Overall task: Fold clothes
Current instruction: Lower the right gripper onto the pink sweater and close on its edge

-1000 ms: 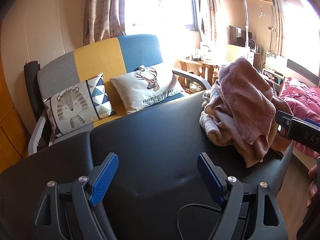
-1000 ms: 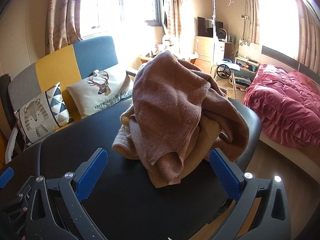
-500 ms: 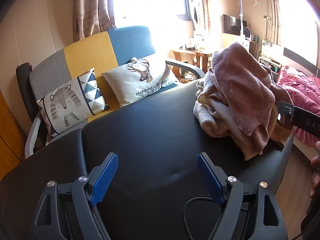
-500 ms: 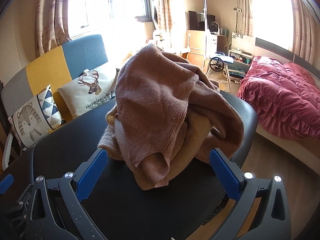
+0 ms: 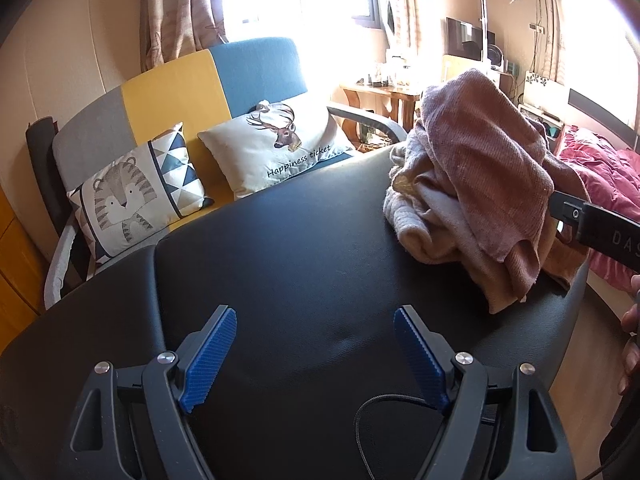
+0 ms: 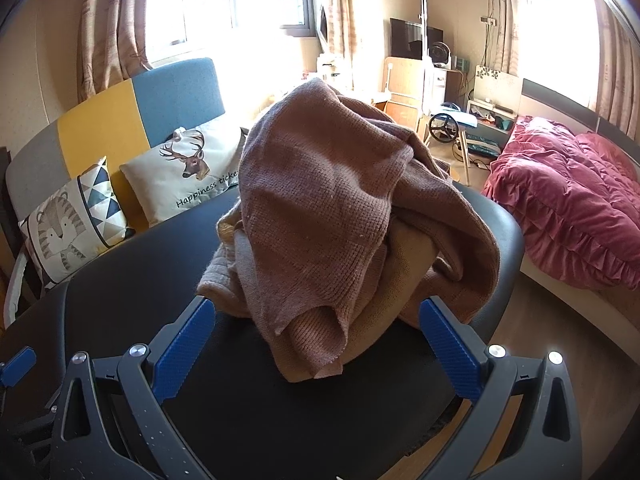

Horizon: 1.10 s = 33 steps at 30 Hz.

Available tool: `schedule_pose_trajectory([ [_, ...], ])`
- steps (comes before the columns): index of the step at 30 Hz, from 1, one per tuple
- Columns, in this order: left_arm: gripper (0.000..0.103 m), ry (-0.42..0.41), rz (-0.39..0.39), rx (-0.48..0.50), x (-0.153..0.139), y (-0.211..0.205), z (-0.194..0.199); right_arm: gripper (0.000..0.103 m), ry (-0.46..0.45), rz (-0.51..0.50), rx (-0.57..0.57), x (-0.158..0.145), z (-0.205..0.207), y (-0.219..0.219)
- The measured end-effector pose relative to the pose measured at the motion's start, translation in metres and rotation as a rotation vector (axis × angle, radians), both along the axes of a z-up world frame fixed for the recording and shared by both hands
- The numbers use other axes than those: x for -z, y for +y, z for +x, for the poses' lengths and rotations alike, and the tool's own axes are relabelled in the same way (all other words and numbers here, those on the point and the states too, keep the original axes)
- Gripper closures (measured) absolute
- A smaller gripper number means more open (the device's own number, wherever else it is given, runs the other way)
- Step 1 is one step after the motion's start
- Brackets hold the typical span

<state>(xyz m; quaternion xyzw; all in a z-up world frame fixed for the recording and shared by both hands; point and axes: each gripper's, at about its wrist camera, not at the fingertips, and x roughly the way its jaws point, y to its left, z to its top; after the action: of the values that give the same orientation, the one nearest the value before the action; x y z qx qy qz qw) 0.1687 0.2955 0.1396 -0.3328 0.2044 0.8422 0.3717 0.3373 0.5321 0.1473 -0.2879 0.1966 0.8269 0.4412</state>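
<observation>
Right gripper [image 6: 316, 334] fingers spread wide, empty, flanking hem of one heap of clothes [image 6: 340, 216] at 12 o'clock. Left gripper [image 5: 316, 344] fingers also apart, over bare black tabletop [image 5: 280, 248]; heap at 2 o'clock. Two cushions [image 5: 136, 196] at 10 o'clock.

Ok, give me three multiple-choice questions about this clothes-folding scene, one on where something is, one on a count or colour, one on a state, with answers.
1. Where is the pile of clothes?
A. on the black table
B. on the sofa
C. on the bed

2. How many cushions lie on the sofa?
A. one
B. two
C. four

3. What state is the right gripper in?
A. shut on a sleeve
C. shut and empty
B. open, holding nothing

Answers:
1 A, the heap rests on the black table.
2 B, a tiger cushion and a deer cushion.
3 B, its blue fingers stand wide apart either side of the pile's near edge.
</observation>
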Motion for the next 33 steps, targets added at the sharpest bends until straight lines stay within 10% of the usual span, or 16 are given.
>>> schedule_pose_trajectory([
  [33,0.020,-0.037,0.015,0.052,0.004,0.015,0.008,0.000,-0.018,-0.003,0.058,0.001,0.000,0.028],
])
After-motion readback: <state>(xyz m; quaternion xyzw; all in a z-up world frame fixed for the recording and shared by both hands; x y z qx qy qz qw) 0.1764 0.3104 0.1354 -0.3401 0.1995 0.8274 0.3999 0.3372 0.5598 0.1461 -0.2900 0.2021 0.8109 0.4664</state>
